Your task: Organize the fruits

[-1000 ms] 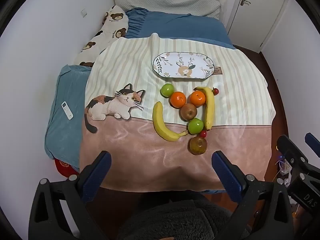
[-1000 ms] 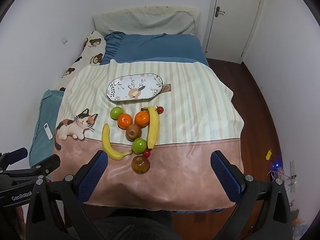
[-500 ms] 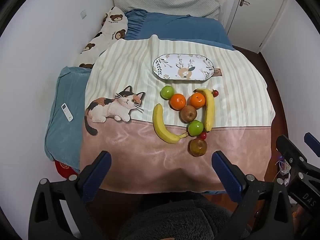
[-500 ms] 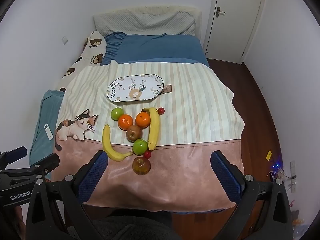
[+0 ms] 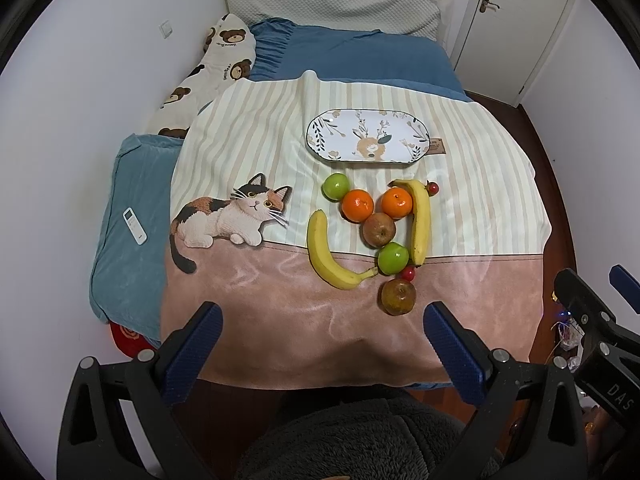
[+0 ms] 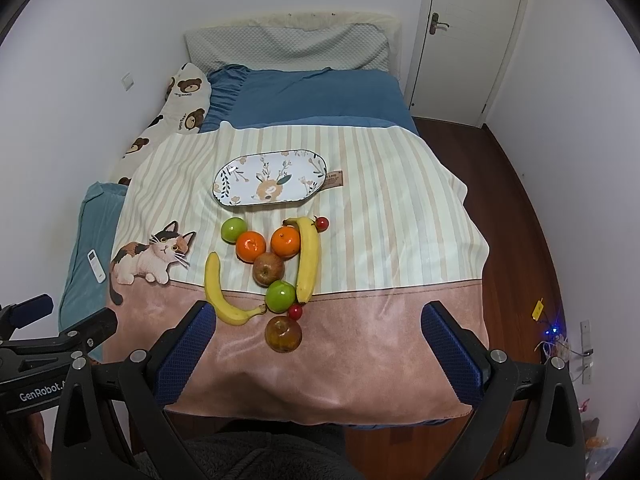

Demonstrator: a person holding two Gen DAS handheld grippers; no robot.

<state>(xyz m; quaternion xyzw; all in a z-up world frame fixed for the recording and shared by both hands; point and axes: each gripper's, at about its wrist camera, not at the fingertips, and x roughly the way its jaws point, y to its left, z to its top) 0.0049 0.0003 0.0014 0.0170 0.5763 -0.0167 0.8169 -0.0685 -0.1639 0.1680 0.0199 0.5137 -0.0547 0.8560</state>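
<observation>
A cluster of fruit lies on the blanket: two bananas (image 5: 326, 258) (image 6: 308, 258), two oranges (image 5: 357, 205), two green apples (image 5: 336, 186), two brownish apples (image 5: 398, 297) (image 6: 283, 333) and small red cherries (image 5: 408, 273). An oval floral plate (image 5: 366, 141) (image 6: 269, 178) lies empty beyond them. My left gripper (image 5: 320, 350) is open and empty, above the bed's near edge. My right gripper (image 6: 316, 346) is open and empty, just short of the nearest brown apple.
The striped and pink cat blanket (image 5: 248, 296) covers a blue bed. A white remote (image 5: 134, 226) lies on a blue cushion at left. A bear-print pillow (image 5: 218, 64) is at the back left. A door (image 6: 468, 36) and wooden floor (image 6: 520, 208) are at right.
Both grippers have drifted slightly nearer the bed; the fruit sits a little higher in the views. Nothing was grasped or moved.
</observation>
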